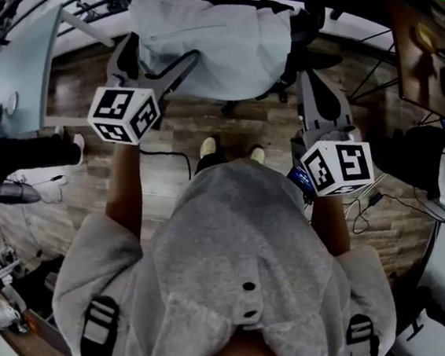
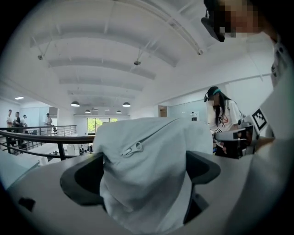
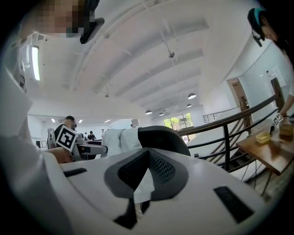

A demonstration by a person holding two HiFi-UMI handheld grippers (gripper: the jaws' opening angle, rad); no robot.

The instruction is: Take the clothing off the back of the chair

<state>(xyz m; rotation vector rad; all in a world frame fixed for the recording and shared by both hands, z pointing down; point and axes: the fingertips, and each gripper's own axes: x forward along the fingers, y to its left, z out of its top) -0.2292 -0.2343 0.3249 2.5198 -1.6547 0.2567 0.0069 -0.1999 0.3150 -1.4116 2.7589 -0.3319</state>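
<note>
A pale blue-white zip garment (image 1: 213,42) hangs over the back of a black office chair (image 1: 305,32). My left gripper (image 1: 158,52) reaches to its lower left edge. In the left gripper view its jaws (image 2: 144,172) stand wide open with the bunched garment (image 2: 142,156), zipper showing, filling the gap between them. My right gripper (image 1: 308,79) is at the garment's right side. In the right gripper view it (image 3: 148,160) is shut on a small pale fold of cloth (image 3: 144,188). Beyond it are the chair back (image 3: 163,137) and the draped garment (image 3: 121,140).
The floor (image 1: 167,175) is wood planks with cables. A pale desk (image 1: 20,73) stands at the left, a wooden table (image 1: 433,53) and a black bag (image 1: 426,159) at the right. A railing (image 3: 229,133) runs behind the chair. A person (image 2: 223,114) sits at a desk nearby.
</note>
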